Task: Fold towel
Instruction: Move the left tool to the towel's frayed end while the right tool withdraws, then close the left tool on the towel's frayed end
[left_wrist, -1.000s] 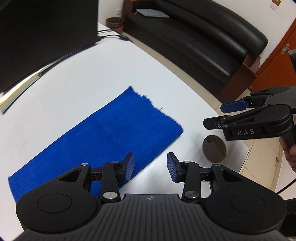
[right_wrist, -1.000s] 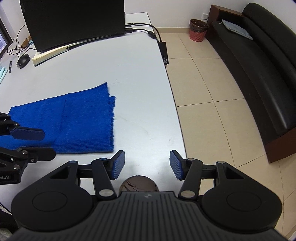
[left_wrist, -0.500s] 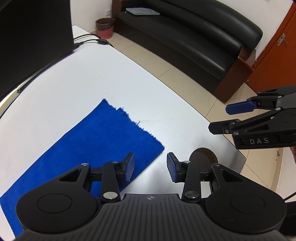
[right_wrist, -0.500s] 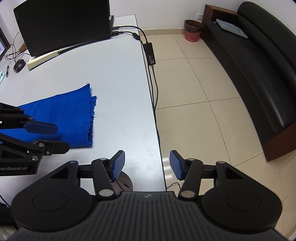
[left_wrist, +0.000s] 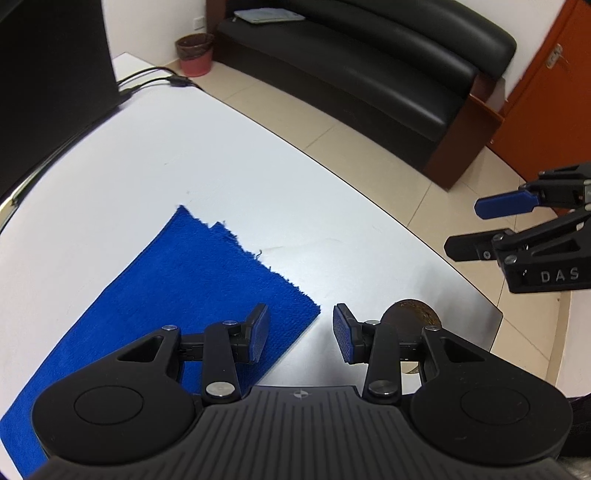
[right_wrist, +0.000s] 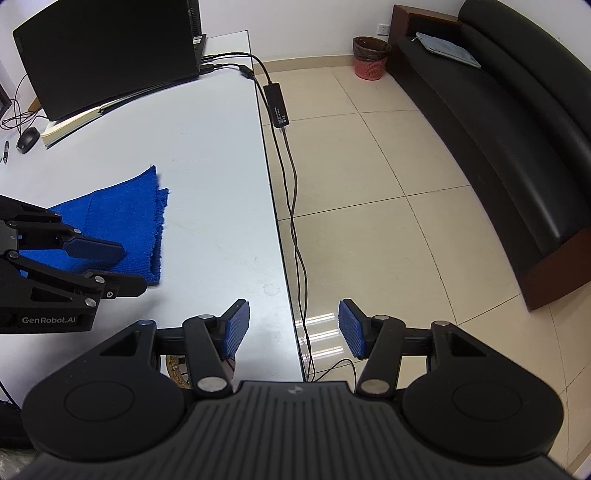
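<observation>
A blue towel (left_wrist: 177, 295) lies flat on the white table (left_wrist: 258, 177), its frayed short edge showing two layers. My left gripper (left_wrist: 300, 321) hovers open just over the towel's near right corner, with nothing between its pads. In the right wrist view the towel (right_wrist: 122, 210) lies at the left, and the left gripper (right_wrist: 131, 267) is above its near edge. My right gripper (right_wrist: 292, 314) stands open and empty over the table's right edge (right_wrist: 275, 206), half above the floor. It is clear of the towel and appears at the right as the right gripper (left_wrist: 465, 227) in the left wrist view.
A black monitor (right_wrist: 110, 48), a notebook (right_wrist: 70, 120) and a mouse (right_wrist: 27, 139) stand at the table's far end. Cables and a black adapter (right_wrist: 277, 105) hang down the right edge. A round brown object (left_wrist: 410, 314) sits below the near corner. A black sofa (right_wrist: 517, 129) lines the wall.
Both grippers have drifted right toward the table's edge, so the towel has slid left in both views. The right gripper now hangs partly over the floor. Neither pair of jaws has changed.
</observation>
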